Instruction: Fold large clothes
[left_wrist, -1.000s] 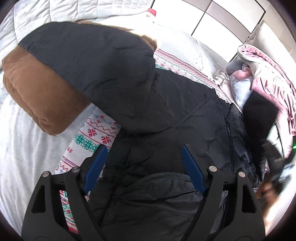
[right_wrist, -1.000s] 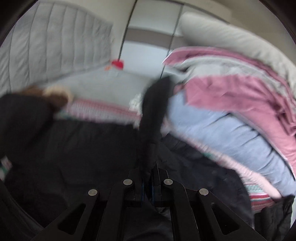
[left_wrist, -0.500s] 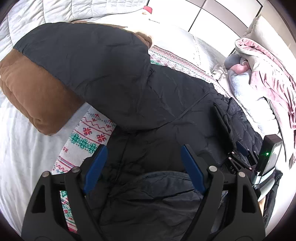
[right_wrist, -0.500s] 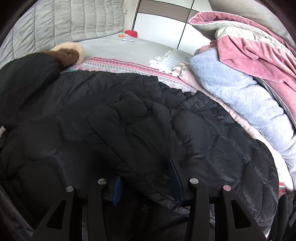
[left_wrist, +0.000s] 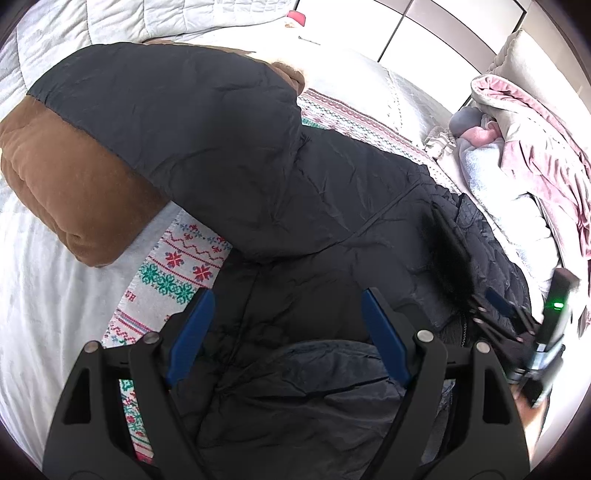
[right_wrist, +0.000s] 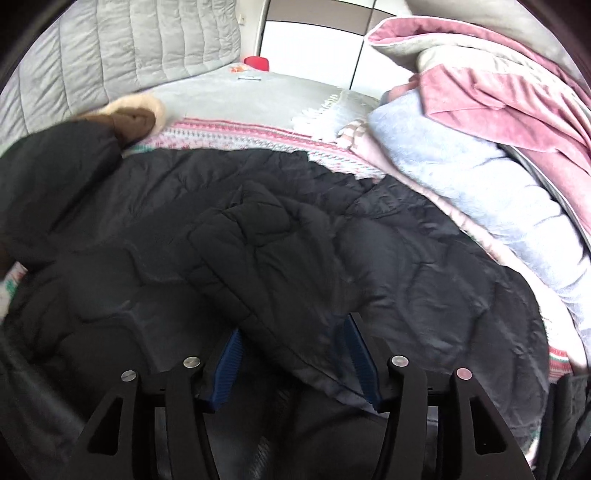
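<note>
A large black quilted coat lies spread across the bed, on top of a patterned blanket with red and green snowflake bands. Its hood, lined in brown, is flopped open to the left in the left wrist view, and a black panel of the coat is folded over the body, its lower edge running across just ahead of the left gripper. That gripper hangs over the coat's lower part with its blue-padded jaws spread wide; a rumpled bulge of the dark fabric sits between and under the fingers, but the pads do not press on it. In the right wrist view the same coat fills the foreground, and a folded flap of it runs diagonally down into the gap of the right gripper. Those jaws also stand apart, with the flap's edge lying between the fingers; whether either pad touches the cloth cannot be told. The right gripper shows at the coat's right edge in the left wrist view, a green light glowing on it. Beyond the coat, heaped to the right, lie a pink blanket and a pale blue fleece, and a grey quilted headboard stands at the far side.
</note>
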